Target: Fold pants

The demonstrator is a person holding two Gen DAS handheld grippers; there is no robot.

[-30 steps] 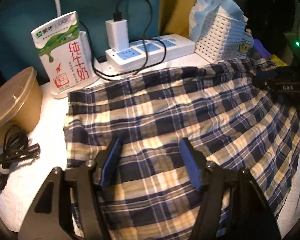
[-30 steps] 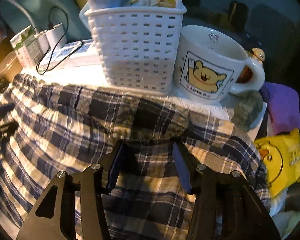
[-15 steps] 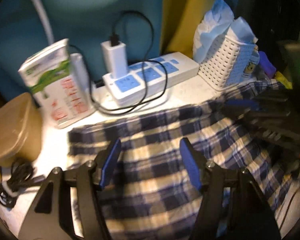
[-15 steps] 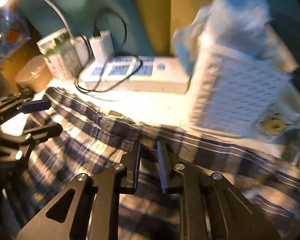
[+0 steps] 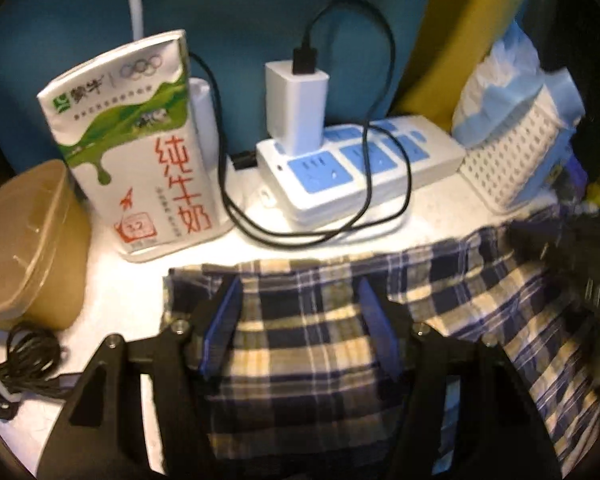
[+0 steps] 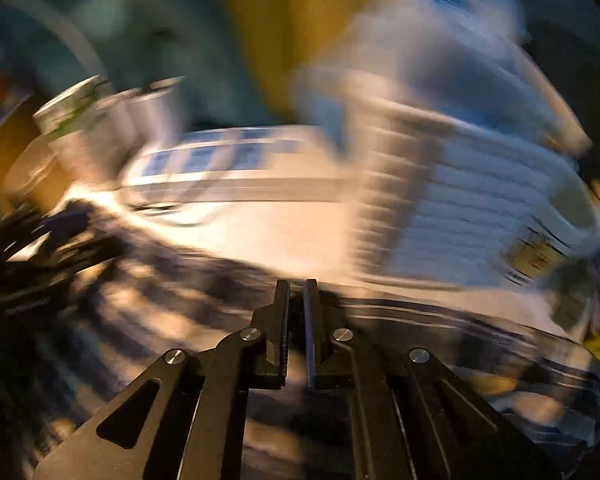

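The plaid pants, navy, cream and blue, lie on a white table. My left gripper is open, its blue-padded fingers spread over the pants' far edge near the left corner. My right gripper shows as a dark blur at the right of the left wrist view, over the pants' right part. In the right wrist view, my right gripper is nearly closed at the pants' far edge. That view is heavily motion-blurred, and I cannot tell whether cloth is pinched.
Behind the pants stand a milk carton, a power strip with a white charger and black cable, and a white basket. A brown lidded bowl and a coiled cable lie at left.
My left gripper has moved forward to the pants' far edge, staying open. My right gripper has closed from wide open to almost shut and is moving fast.
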